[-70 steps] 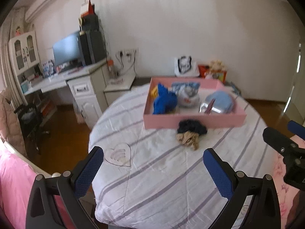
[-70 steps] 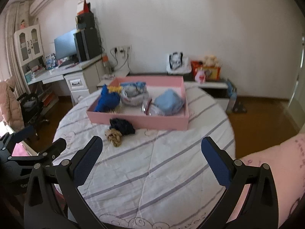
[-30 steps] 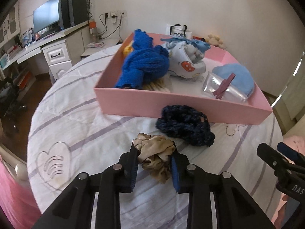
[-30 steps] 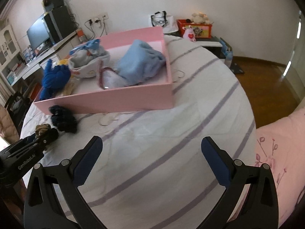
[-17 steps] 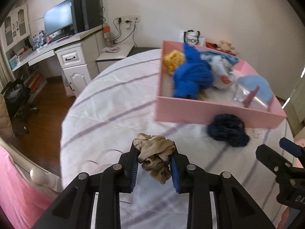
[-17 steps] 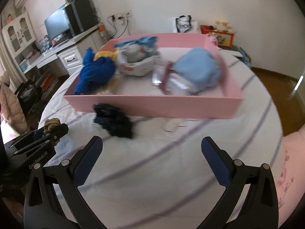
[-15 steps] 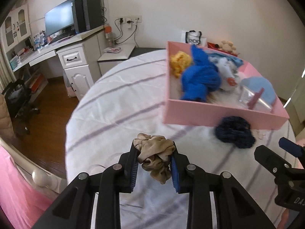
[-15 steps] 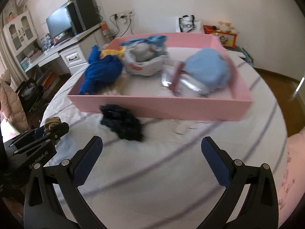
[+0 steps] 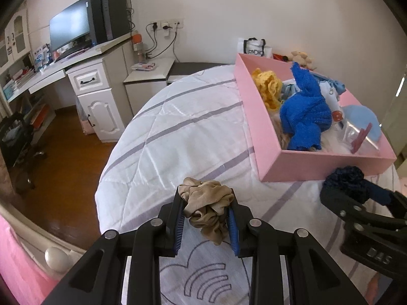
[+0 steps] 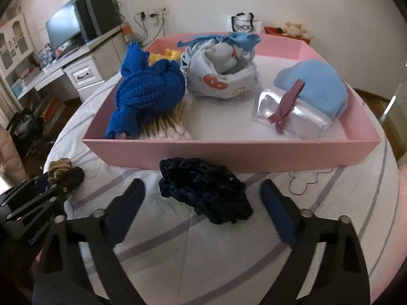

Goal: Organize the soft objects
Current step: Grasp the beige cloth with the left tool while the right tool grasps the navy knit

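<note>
Left gripper (image 9: 206,218) was clamped on the beige scrunchie (image 9: 207,204), blue pads pressing both sides, fabric bunched up above and hanging below them. Left wrist view: it hung over the striped white bedspread (image 9: 183,137), well short of the pink tray (image 9: 257,127). Tray held a blue knit piece (image 9: 305,117), a yellow knit piece (image 9: 268,89), and a clear pouch (image 9: 363,139) beside a light blue cloth (image 9: 363,113). Right gripper's black frame sat at the right edge, near the navy scrunchie (image 9: 346,178).

Right wrist view: right gripper (image 10: 203,208) stood wide, jaws just been closing in, navy scrunchie (image 10: 206,195) lying between them on the bedspread, pads not touching it. Scrunchie sat just in front of the tray's near wall (image 10: 229,155). Cotton swabs (image 10: 168,129) lay under the blue knit piece (image 10: 150,89); a patterned pale cloth bundle (image 10: 221,76) sat behind. Left gripper (image 10: 63,175) showed at lower left with the beige scrunchie (image 10: 59,166) in it.
</note>
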Motion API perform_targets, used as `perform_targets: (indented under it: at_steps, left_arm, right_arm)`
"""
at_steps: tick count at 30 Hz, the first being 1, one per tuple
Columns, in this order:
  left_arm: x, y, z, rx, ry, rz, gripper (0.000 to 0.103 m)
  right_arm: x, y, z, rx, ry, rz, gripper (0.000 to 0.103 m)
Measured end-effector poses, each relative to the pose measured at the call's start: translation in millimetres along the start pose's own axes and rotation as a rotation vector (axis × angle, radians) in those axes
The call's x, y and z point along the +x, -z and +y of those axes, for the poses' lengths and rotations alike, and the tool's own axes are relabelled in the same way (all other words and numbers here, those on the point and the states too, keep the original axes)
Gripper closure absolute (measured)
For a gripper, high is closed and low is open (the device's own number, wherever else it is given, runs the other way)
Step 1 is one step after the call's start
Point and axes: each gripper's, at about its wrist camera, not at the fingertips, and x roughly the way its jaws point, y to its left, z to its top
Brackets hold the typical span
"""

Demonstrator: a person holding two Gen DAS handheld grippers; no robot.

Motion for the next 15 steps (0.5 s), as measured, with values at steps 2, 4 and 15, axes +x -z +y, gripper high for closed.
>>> perform_targets:
  at_steps: [2, 4, 15]
  left_arm:
    - [2.3, 0.5, 4.6, 0.001, 0.012, -0.001, 0.076]
    - [2.5, 1.1, 10.5, -0.005, 0.018, -0.008, 0.076]
    - [0.7, -4.1, 3.5, -0.026, 0.003, -0.02, 0.076]
  right_arm:
    - [5.2, -0.1, 2.1, 0.01, 0.019, 0.005, 0.024]
    - [5.5, -1.3, 6.2, 0.008, 0.04, -0.007, 0.037]
    - [-12.6, 2.4, -7.4, -0.026, -0.002, -0.024, 0.081]
